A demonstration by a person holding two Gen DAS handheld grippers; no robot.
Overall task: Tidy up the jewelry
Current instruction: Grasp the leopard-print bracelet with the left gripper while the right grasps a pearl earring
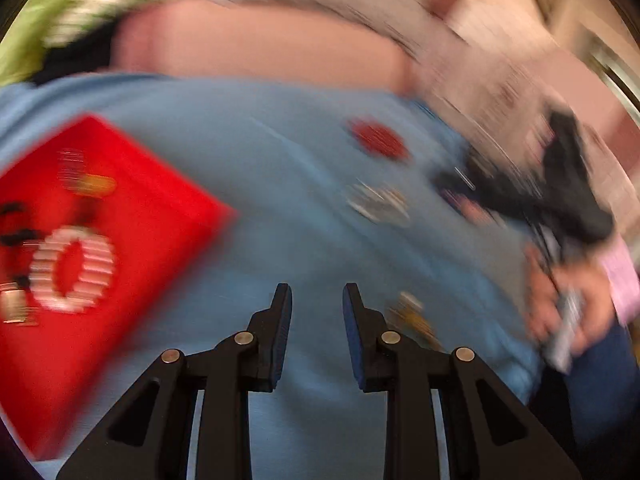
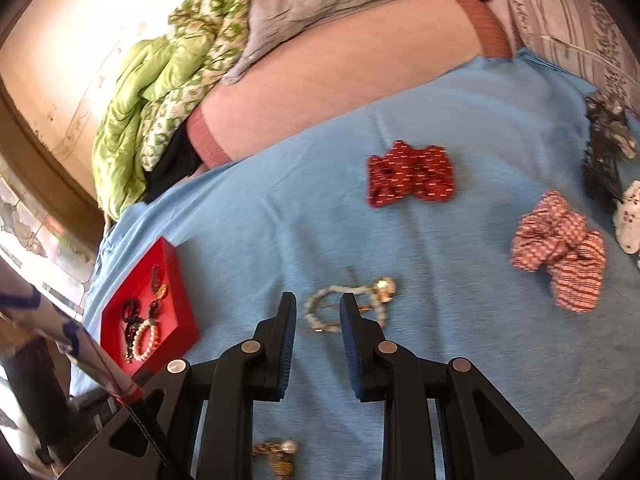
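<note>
Right tongs (image 2: 318,312) empty | red tray (image 2: 176,280): pearl bracelet (image 2: 146,340), dark beads (image 2: 130,312)

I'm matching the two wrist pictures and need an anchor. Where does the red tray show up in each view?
Left wrist view: the red tray fills the left side, large and blurred, with a white bead bracelet in it.
Right wrist view: the red tray sits small at lower left, near the edge of the blue cloth.
Shared landmark: the dark red scrunchie lies on the blue cloth in both.
</note>
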